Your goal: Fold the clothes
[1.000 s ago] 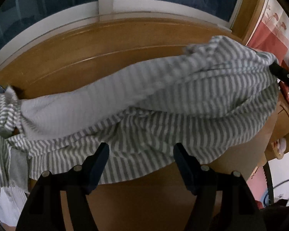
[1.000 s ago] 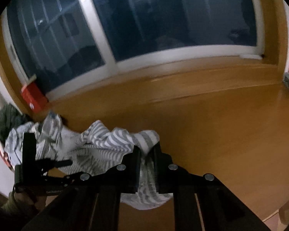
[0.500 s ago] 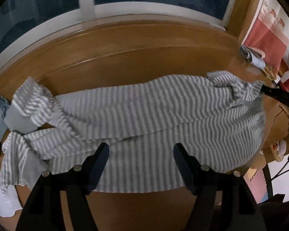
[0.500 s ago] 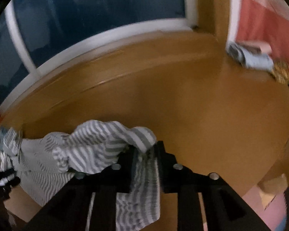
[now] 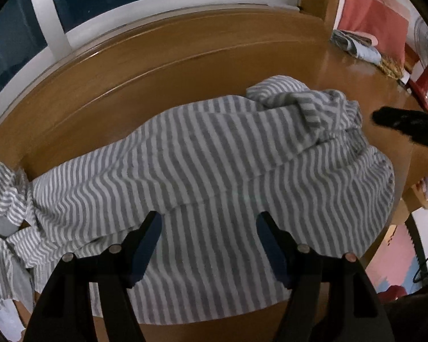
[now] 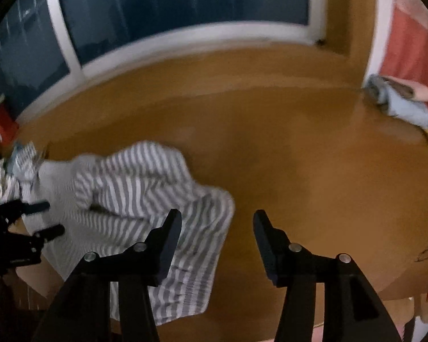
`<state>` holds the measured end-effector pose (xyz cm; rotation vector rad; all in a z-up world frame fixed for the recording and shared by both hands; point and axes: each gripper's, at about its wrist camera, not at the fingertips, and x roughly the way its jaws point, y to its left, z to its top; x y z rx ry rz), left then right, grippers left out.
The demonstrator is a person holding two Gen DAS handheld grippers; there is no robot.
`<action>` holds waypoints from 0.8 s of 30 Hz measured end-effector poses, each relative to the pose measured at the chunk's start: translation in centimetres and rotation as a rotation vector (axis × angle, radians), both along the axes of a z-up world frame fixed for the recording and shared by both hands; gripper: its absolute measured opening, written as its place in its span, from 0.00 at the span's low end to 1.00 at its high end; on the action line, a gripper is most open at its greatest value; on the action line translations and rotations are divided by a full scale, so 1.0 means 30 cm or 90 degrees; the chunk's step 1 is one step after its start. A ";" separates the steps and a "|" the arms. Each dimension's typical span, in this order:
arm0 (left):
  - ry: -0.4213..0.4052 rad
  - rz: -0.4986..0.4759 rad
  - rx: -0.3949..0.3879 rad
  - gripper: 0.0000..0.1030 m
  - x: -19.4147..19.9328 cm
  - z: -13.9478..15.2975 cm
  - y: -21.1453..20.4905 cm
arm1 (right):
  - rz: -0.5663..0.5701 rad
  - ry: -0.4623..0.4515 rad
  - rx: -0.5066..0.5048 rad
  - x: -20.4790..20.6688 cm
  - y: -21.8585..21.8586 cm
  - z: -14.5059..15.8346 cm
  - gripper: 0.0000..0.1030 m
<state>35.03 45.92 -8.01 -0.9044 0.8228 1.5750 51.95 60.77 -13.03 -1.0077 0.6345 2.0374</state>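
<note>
Since the earlier frames my right tongs have let go of the striped shirt; their jaws now stand wide apart over bare wood just beside the cloth's right edge. The shirt has dropped from a lifted drape to lie spread across the wooden table. My left tongs are likewise spread apart, hovering above the near middle of the shirt and gripping nothing.

Handling, as I judge it: the cloth is light, soft and limp, not fragile; it will sag and slide if pinched at one point only. Best hold is at the hem corners or the bunched sleeve at the far right, one layer at a time.

Room: the near hem appears to lie close to the table edge, so a tug toward me risks pulling it off. Beyond and right of the shirt the surface is open. Other laundry crowds the left; folded clothes sit well apart at far right.
</note>
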 end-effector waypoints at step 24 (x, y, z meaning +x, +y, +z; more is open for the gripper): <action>0.011 0.009 -0.019 0.72 -0.225 -0.074 0.019 | -0.047 -0.068 0.006 -0.165 -0.012 -0.126 0.51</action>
